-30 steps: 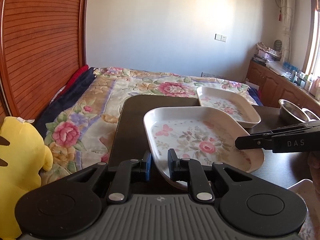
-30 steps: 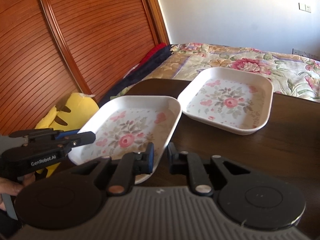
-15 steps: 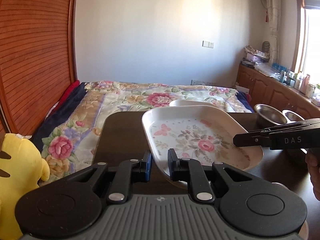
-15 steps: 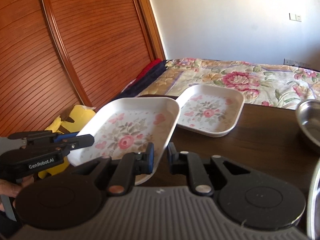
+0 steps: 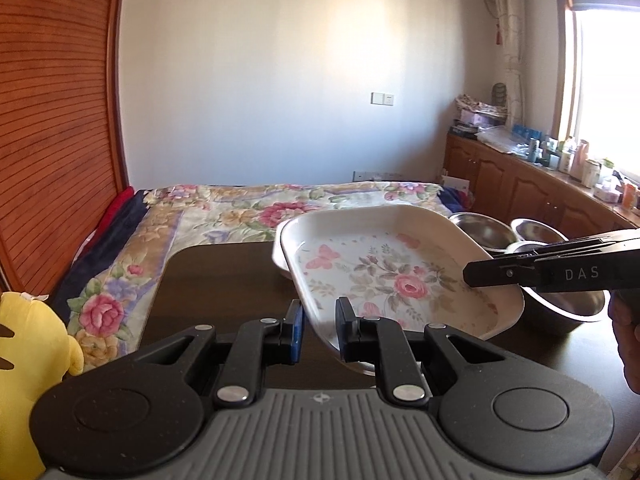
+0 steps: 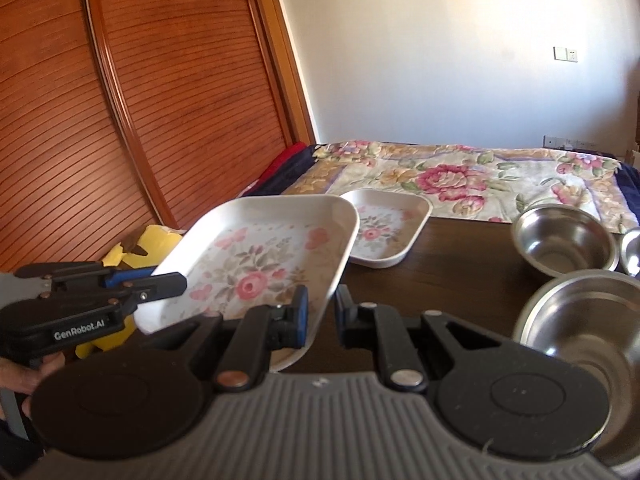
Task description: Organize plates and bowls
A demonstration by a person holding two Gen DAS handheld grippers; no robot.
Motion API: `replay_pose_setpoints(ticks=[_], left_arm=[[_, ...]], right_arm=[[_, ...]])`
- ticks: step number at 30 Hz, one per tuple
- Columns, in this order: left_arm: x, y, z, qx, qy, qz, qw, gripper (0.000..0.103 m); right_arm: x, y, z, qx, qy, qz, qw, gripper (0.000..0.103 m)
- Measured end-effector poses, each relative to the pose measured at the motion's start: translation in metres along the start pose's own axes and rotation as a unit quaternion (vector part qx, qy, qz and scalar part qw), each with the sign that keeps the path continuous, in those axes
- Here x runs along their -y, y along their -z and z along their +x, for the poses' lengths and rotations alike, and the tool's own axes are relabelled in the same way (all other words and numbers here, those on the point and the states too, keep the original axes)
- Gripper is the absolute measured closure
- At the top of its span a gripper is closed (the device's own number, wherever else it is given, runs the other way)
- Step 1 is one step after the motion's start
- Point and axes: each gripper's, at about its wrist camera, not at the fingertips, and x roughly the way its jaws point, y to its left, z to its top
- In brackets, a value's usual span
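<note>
A white square floral plate (image 5: pixel 392 276) (image 6: pixel 260 264) is held tilted in the air above the dark table (image 6: pixel 460 280). My left gripper (image 5: pixel 318 316) is shut on its near rim. My right gripper (image 6: pixel 320 312) is shut on the opposite rim, and its black fingers (image 5: pixel 500 272) reach in from the right in the left wrist view. The left gripper (image 6: pixel 176 284) also shows in the right wrist view. A second floral plate (image 6: pixel 384 232) lies flat at the table's far side. Three steel bowls (image 6: pixel 564 240) (image 6: pixel 584 320) (image 6: pixel 632 248) stand on the right.
A yellow plush toy (image 5: pixel 24 344) sits left of the table. Beyond the table is a bed with a floral cover (image 5: pixel 224 216), beside a slatted wooden door (image 6: pixel 120 120). Wooden cabinets (image 5: pixel 520 188) with clutter on top line the right wall.
Both grippers have risen and drawn back with the floral plate between them. The second plate now looks smaller and farther away, and the steel bowls have come into view.
</note>
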Motion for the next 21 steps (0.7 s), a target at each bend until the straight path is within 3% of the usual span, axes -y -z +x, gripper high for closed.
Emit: replay_pose_setpoints(ticks=[21], left_arm=[[0.051, 0.023, -0.046, 0.015, 0.036, -0.004, 0.9992, 0.085]], right_arm=[[0.014, 0.038, -0.071, 0.029, 0.009, 0.009, 0.999, 0.087]])
